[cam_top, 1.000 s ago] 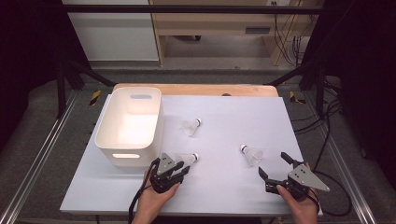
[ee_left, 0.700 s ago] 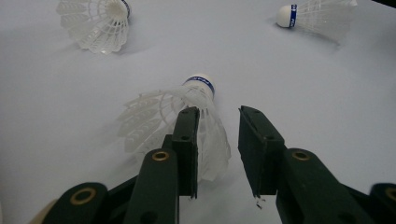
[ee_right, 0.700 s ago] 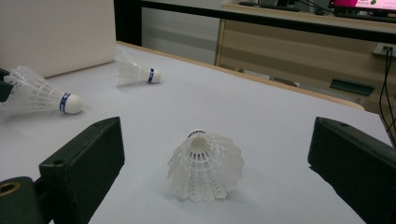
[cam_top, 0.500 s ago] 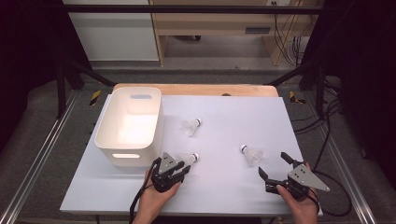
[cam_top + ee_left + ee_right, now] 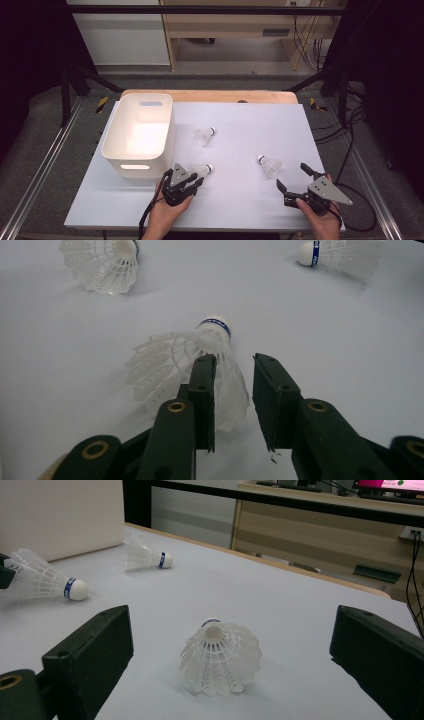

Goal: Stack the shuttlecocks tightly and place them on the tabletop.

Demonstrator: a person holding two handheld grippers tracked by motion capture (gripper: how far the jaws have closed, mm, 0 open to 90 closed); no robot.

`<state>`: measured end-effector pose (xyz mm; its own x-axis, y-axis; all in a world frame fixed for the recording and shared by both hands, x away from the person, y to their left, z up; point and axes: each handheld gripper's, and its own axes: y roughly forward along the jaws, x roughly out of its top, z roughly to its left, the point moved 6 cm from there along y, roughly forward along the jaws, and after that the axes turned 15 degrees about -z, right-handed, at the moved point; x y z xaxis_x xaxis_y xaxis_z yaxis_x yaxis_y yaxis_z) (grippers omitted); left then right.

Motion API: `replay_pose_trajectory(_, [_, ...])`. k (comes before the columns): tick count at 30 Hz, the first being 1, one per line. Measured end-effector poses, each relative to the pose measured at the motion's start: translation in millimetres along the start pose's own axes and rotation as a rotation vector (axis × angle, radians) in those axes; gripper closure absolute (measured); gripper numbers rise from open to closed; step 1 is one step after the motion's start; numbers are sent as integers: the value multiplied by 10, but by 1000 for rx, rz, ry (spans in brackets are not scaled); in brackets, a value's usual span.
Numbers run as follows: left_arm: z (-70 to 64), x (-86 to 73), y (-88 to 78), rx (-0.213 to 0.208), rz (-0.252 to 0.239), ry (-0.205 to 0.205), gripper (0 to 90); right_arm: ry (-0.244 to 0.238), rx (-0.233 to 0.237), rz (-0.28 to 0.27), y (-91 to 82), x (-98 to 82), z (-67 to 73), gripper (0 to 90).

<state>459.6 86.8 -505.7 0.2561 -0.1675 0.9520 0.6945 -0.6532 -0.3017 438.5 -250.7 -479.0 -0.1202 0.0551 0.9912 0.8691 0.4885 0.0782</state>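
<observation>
White plastic skirt: near shuttlecock (image 5: 200, 370) lies on its side close to the front edge of the table (image 5: 240, 125), cork tip pointing away from the person, just beside the bin's front right corner.
Left gripper (image 5: 184, 182): jaws narrowed on that shuttlecock's feather skirt, one jaw pushed in among the vanes, the other at the skirt's far side. Whether the pads press firmly I can't tell; reads as a light pinch. Skirt is the soft, wide part, so it's the easy place to grab.
Right gripper (image 5: 295, 181): jaws spread wide near the front right corner, nothing between the pads, aimed at the second shuttlecock (image 5: 220, 655).
Second shuttlecock: right of centre toward the front edge, lying with its skirt toward the right gripper.
Third shuttlecock (image 5: 205, 135): mid-table, near the bin's right wall, untouched.
Bin (image 5: 137, 135): white, open top, at the left edge; looks empty. Likely the drop target, hence the nearest shuttlecock goes first.
Risk: skirt crushes or slips if squeezed off-centre.
</observation>
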Motion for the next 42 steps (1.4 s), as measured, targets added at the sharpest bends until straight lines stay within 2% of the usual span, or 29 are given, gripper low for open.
replay_pose_trajectory(42, [-9, -40, 118, 2, 21, 14, 725, 1, 1, 6, 1, -11, 2, 40])
